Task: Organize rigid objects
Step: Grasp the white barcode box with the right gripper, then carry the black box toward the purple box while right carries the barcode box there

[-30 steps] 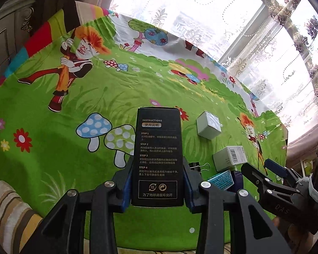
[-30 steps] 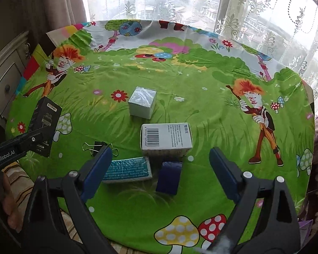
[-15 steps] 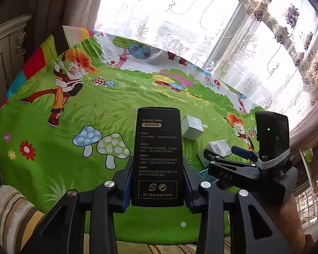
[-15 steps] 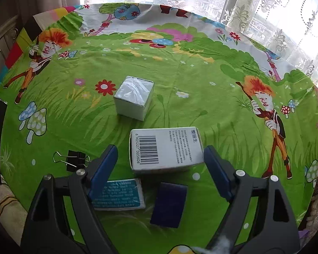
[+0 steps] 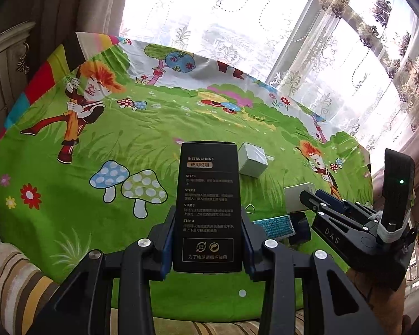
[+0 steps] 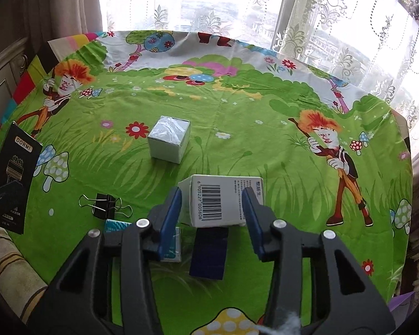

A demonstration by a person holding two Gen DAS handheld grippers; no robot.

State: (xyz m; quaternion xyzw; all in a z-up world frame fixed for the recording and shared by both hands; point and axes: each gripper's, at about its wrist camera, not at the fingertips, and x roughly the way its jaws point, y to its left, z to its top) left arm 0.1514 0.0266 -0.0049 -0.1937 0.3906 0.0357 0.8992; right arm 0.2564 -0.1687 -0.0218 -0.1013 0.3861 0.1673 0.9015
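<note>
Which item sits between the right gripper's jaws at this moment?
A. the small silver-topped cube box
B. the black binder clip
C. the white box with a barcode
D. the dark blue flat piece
C: in the right wrist view the right gripper has its blue pads against both sides of the white box with a barcode, while the binder clip lies apart on the cloth.

The black box (image 5: 208, 209) reads "INSTRUCTIONS", "DORMI"; the white box (image 6: 223, 201) shows barcode 6905227005606.

Two close wrist views angled down across one shared green tablecloth (image 5: 69, 195), window-facing.
</note>
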